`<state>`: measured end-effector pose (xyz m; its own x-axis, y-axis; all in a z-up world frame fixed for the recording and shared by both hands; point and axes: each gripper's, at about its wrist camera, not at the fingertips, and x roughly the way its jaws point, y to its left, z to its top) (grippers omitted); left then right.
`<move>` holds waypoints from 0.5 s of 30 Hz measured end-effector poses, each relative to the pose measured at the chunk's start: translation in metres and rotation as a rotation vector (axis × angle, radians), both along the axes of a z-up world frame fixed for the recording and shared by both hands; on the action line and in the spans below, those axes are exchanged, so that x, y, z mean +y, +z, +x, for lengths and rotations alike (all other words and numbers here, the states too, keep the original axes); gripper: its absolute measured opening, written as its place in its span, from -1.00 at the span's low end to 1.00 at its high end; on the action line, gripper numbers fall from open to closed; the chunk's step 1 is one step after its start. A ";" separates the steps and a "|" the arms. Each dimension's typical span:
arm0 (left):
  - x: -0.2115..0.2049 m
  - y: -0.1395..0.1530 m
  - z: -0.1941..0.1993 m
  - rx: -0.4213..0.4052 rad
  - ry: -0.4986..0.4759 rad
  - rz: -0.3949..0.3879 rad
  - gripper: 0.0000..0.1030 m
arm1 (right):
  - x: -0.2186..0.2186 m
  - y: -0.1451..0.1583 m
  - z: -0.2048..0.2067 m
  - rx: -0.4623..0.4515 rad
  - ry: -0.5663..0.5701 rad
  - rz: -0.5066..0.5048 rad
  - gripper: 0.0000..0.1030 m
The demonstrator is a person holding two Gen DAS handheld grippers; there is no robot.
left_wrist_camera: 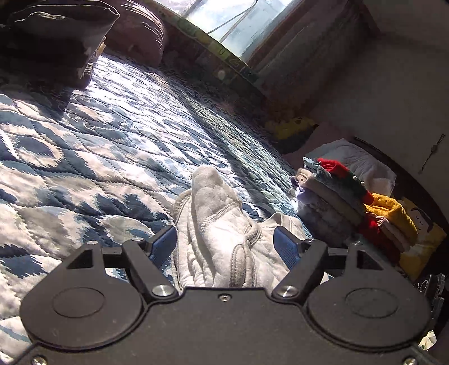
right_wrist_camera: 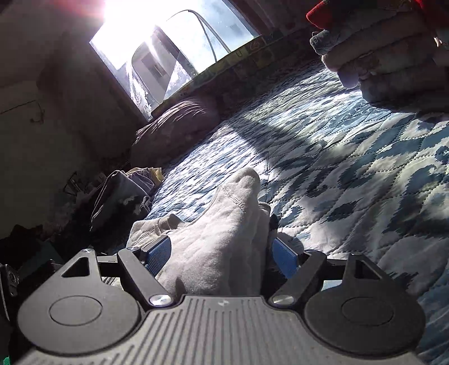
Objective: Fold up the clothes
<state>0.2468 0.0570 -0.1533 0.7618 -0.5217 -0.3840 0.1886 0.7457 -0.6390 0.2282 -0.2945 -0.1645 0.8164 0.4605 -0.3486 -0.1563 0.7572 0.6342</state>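
Grey garment (left_wrist_camera: 221, 238) is being pinched between the blue pads of the left tongs (left_wrist_camera: 224, 247), lower centre of the left view; a seamed fold is poking up past the pads. In the right view the same grey cloth (right_wrist_camera: 224, 238) is being pinched by the right tongs (right_wrist_camera: 221, 252), lower centre. Both tongs are pressed on bunched fabric, not a clean edge, so before laying down the cloth is best being pulled taut between the two grips, with seams kept aligned. Beyond, the blue patterned quilt (left_wrist_camera: 112, 134) of the bed is lying bare across the frame middle: wide room for spreading. A folded stack (left_wrist_camera: 336, 196) is sitting mid right of the left view, close to the garment, to be kept clear of. Pillows (left_wrist_camera: 56, 36) are sitting upper left, the window (left_wrist_camera: 238, 19) top centre. A loose pile (right_wrist_camera: 123, 191) is lying mid left in the right view.
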 end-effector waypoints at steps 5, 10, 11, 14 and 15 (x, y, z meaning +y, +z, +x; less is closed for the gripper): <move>-0.002 -0.019 0.015 0.153 -0.005 -0.093 0.49 | 0.003 -0.022 0.016 0.092 0.030 0.078 0.58; -0.014 -0.021 0.021 0.172 -0.024 -0.088 0.41 | 0.023 -0.024 0.026 0.129 0.081 0.052 0.47; -0.013 -0.022 0.020 0.177 -0.022 -0.109 0.34 | 0.024 -0.024 0.024 0.129 0.076 0.052 0.42; -0.009 -0.024 0.016 0.191 -0.015 -0.179 0.02 | 0.021 -0.026 0.019 0.124 0.061 0.101 0.17; -0.007 -0.025 0.015 0.195 -0.012 -0.203 -0.04 | 0.018 -0.024 0.015 0.116 0.058 0.136 0.06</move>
